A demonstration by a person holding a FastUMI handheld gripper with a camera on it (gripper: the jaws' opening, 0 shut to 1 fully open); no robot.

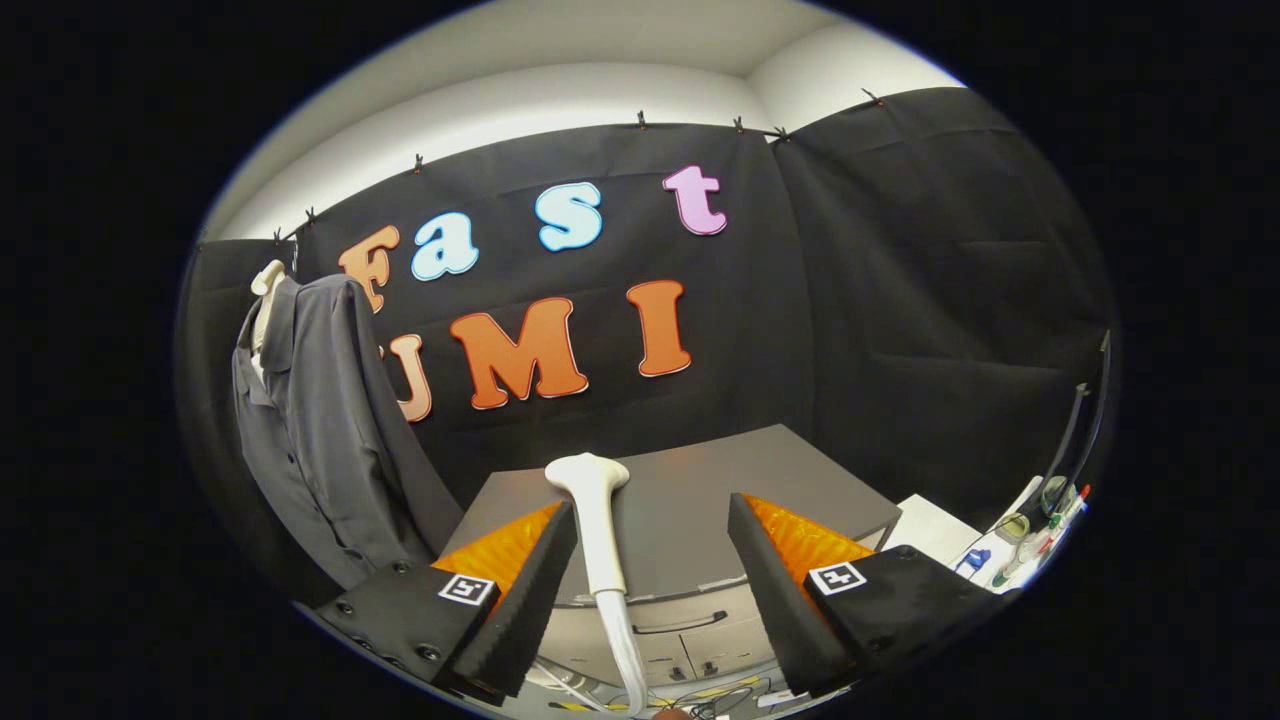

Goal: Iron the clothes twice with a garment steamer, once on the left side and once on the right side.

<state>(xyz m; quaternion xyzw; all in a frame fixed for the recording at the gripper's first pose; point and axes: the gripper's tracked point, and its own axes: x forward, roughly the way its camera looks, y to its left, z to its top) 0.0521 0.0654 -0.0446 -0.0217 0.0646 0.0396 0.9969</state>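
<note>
Tool (650, 560) agape, one steamer (597, 520), one shirt (320, 420)

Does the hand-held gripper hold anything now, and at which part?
Nothing is held. The hand-held gripper is open; the white plastic garment steamer head stands between its fingers, near the left one, without both pressing it.

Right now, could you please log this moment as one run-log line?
gripper: open, around steamer, not clamped | shirt: hanging beyond left finger | ironing: not begun
</note>
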